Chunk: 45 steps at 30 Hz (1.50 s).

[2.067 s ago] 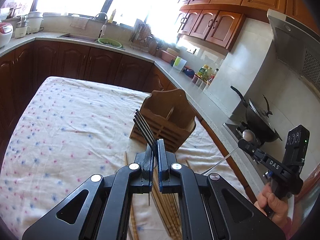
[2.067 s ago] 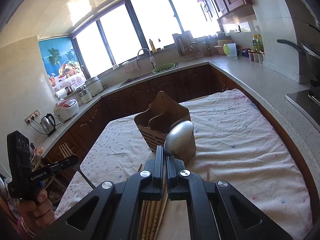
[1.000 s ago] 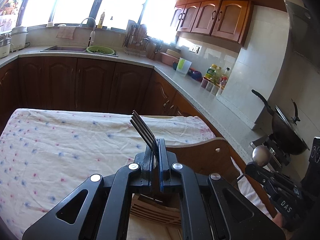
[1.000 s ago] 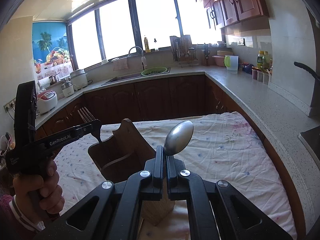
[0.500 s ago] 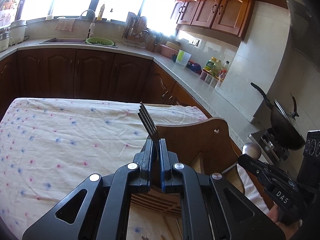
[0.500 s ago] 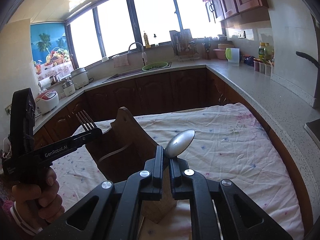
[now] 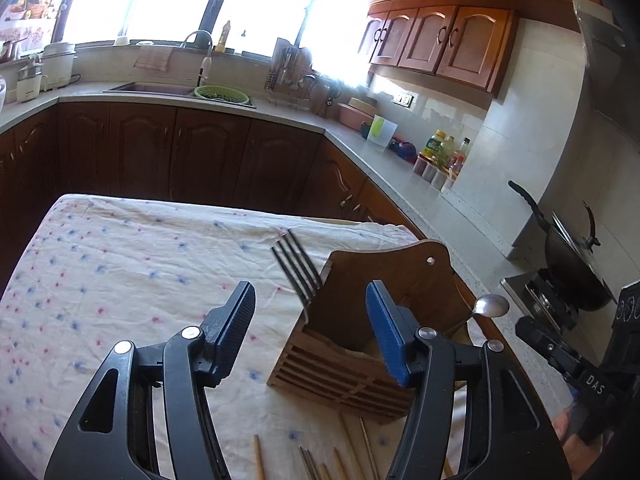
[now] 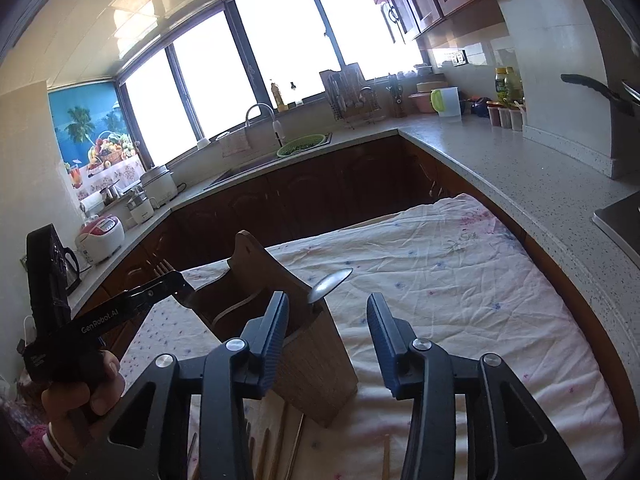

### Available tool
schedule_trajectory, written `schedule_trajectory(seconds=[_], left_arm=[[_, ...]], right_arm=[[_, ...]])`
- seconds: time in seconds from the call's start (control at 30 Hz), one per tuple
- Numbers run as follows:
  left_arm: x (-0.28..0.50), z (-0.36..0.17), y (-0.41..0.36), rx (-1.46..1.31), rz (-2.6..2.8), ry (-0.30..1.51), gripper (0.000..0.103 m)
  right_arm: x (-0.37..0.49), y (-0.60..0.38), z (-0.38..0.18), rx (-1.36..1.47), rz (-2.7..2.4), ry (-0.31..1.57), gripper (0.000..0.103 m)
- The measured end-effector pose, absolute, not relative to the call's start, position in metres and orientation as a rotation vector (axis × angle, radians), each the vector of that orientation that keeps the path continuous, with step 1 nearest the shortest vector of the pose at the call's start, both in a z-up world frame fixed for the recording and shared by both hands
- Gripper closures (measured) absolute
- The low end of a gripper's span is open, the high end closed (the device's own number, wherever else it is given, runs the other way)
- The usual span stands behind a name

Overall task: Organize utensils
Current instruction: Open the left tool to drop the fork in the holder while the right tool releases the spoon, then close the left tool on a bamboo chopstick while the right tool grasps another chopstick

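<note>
The left gripper (image 7: 308, 326) stands apart with nothing between its pads; its jaws have just been opening. The fork (image 7: 296, 270) it faces now sits in the holder (image 7: 384, 304), tines up and tilted left, at the holder's left end as the left wrist view shows it. The right gripper (image 8: 326, 330) is also apart and empty, its jaws having just been opening as well. The spoon (image 8: 330, 284) stands in the holder's near compartment in the right wrist view, bowl up and leaning right, just beyond the right gripper's left pad. In the left wrist view the spoon bowl (image 7: 490, 306) pokes up past the holder's right side.

The wooden holder rests on a flowered cloth (image 7: 120, 280) over the table. Several chopsticks (image 7: 340, 460) lie loose on the cloth just in front of the holder, near both grippers. A hand (image 8: 80, 394) grips the left tool's handle at the left edge of the right wrist view
</note>
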<state>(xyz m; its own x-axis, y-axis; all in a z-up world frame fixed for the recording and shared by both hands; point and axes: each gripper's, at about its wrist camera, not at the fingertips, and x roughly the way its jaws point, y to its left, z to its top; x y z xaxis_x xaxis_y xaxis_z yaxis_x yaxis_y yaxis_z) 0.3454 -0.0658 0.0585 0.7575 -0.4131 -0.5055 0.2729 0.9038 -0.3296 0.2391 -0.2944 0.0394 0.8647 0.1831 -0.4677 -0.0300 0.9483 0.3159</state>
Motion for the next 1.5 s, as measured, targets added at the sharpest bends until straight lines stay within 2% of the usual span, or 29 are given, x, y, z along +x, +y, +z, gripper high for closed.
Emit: schedule_trajectory(seconds=[0.17,0.23,0.33,0.83,1.5], left_arm=[[0.321,0.050,-0.043,-0.268,-0.330,0.625,0.037],[0.309,0.044,-0.035,-0.269,-0.303,0.642,0.036],[0.287,0.034,-0.024,-0.283,-0.285,0.660,0.035],[0.186,-0.008,0.004,-0.253,-0.195,0.739,0.032],[0.189,-0.031,-0.018,-0.183,-0.201,0.843,0.032]], right_arm=[[0.208,-0.302,0.038,0.345,0.101,0.495,0.035],[0.195,-0.303,0.036,0.353,0.099,0.485,0.023],[0.176,-0.302,0.031,0.358,0.092,0.483,0.018],[0.113,-0.278,-0.006,0.312,0.059,0.578,0.017],[0.118,-0.280,-0.034,0.308,0.043,0.676,0.017]])
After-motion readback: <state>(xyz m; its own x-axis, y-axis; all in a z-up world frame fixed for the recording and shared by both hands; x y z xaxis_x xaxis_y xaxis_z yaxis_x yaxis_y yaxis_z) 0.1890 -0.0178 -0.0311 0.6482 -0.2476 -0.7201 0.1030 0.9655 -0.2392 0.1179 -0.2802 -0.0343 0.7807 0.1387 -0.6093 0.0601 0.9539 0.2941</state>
